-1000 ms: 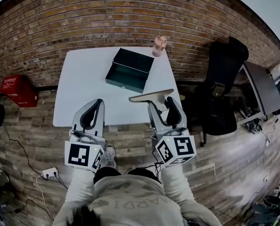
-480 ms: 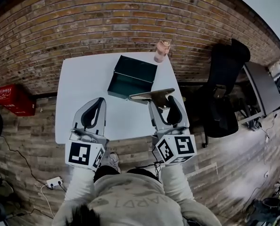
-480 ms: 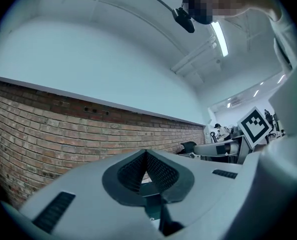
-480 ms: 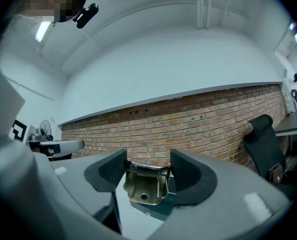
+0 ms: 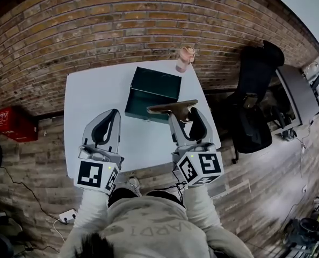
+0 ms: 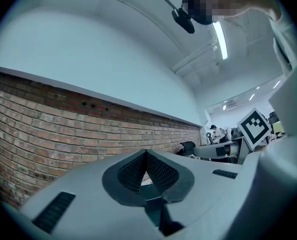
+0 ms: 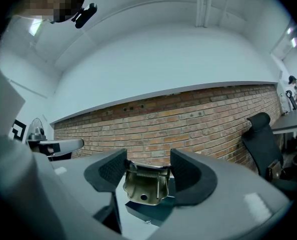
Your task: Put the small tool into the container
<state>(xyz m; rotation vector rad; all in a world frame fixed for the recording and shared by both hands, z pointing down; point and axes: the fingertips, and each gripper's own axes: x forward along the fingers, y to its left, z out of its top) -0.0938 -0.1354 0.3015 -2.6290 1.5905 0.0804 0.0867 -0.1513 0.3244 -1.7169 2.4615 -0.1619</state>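
A dark green open metal box stands on the white table, toward its far right. My right gripper is shut on a small brass-coloured metal tool and holds it above the table, at the box's near edge. Between the right pads the tool shows a spring and a small hole, with the box just below. My left gripper hovers over the table's near left part, its pads pressed together with nothing between them.
A pink cup-like object stands at the table's far right corner. A brick wall runs behind the table. A black office chair stands to the right, a red crate on the wooden floor to the left.
Both grippers have moved forward over the table. The tool in the right gripper has gone from the table's near part to the box's near edge.
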